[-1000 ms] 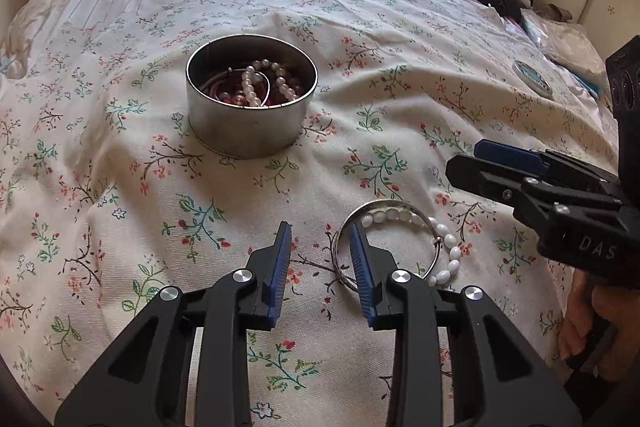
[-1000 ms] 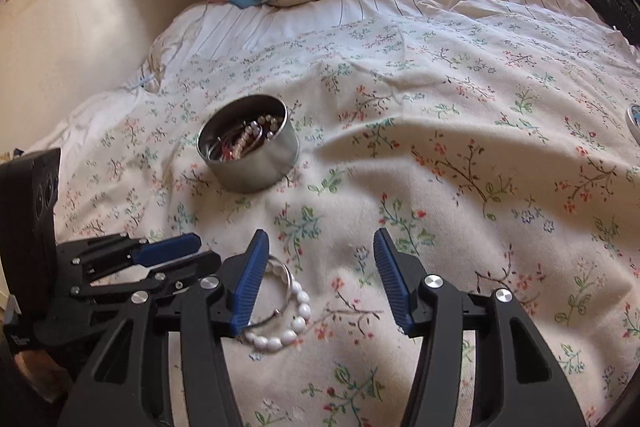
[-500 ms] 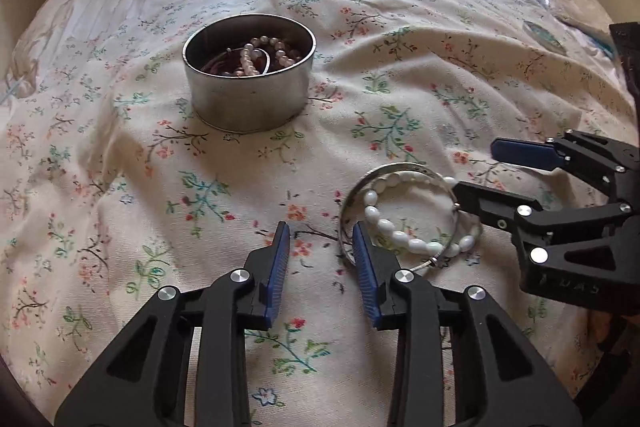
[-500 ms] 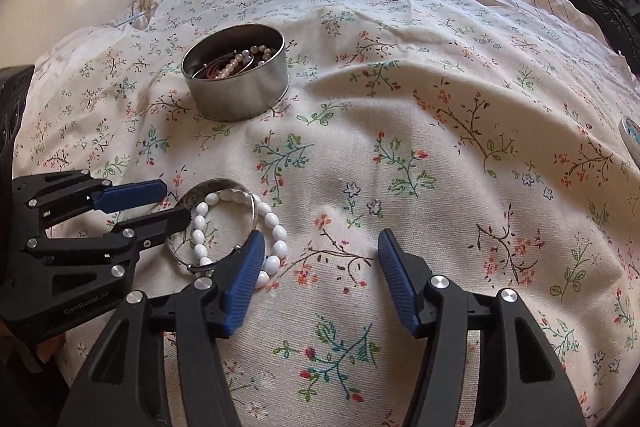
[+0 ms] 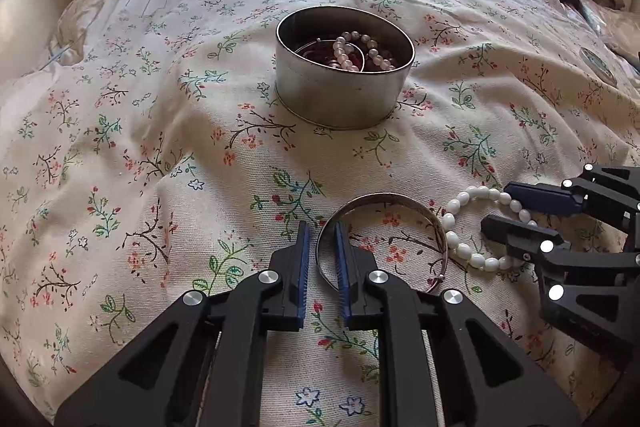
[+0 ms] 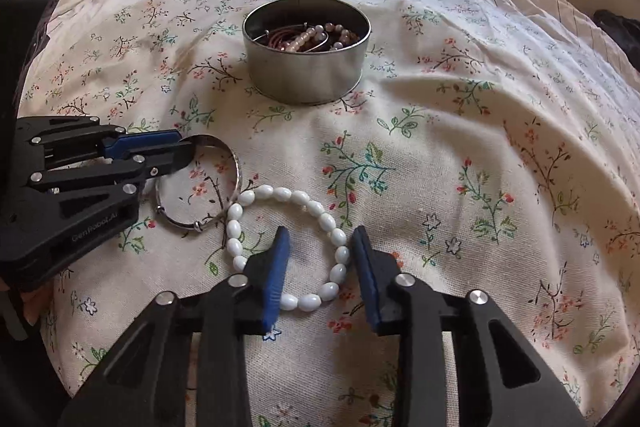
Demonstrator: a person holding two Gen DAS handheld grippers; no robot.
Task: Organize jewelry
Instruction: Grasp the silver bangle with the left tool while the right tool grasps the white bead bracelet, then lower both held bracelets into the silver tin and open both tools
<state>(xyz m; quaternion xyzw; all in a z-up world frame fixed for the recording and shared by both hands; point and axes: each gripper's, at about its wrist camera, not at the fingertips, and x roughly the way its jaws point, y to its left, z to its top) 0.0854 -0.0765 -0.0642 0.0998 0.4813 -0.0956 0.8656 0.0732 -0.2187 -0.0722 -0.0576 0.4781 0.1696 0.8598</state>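
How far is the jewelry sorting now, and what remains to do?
Done: several bead strands lie in the round tin. In hand: the left gripper straddles the silver bangle's rim, nearly closed; the right gripper stands open around one side of the white bead bracelet. Left: both pieces lie on the bedspread, not yet lifted into the tin.

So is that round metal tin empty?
No. The open tin already holds jewelry: a pale bead bracelet, thin bangles and dark red beads show inside it.
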